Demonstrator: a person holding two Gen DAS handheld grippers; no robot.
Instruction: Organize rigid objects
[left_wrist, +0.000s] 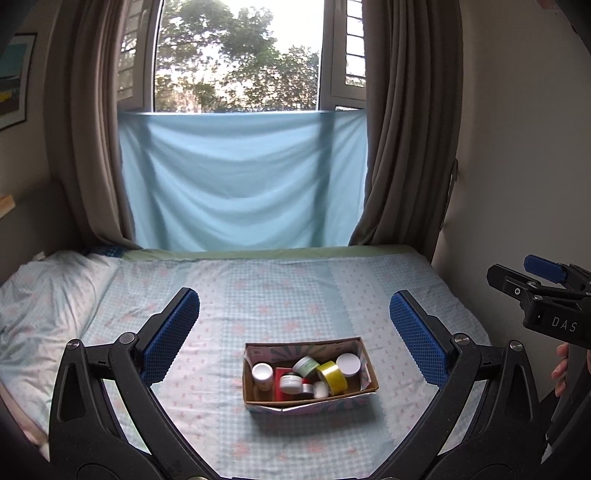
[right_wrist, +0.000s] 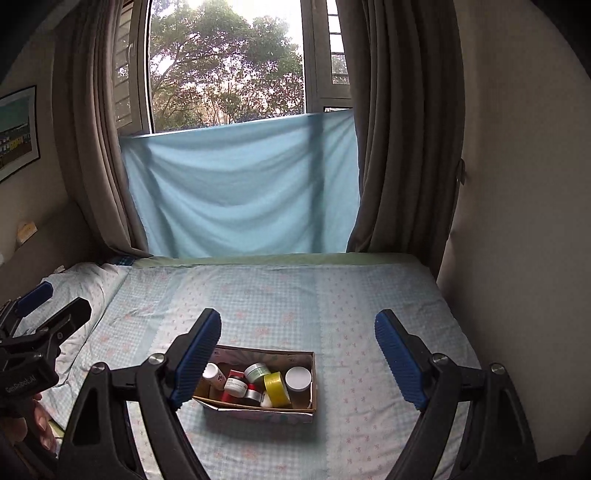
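Cardboard box of containers on bed; both grippers empty.
The box (left_wrist: 309, 373) rests mid-bed (left_wrist: 280, 288), holding jars, a white bottle (left_wrist: 262, 373) and a yellow tape roll (left_wrist: 331, 376). Left gripper (left_wrist: 295, 332) and right gripper (right_wrist: 297, 354) hover above it, jaws spread wide, touching nothing.

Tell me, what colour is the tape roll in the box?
Yellow. The tape roll shows best in the left wrist view, leaning among the jars in the box.

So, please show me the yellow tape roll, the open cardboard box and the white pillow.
Yellow tape roll (left_wrist: 332, 377): left wrist view, its outer band.
Open cardboard box (left_wrist: 258, 400): left wrist view, near wall.
White pillow (left_wrist: 48, 291): left wrist view, its top.
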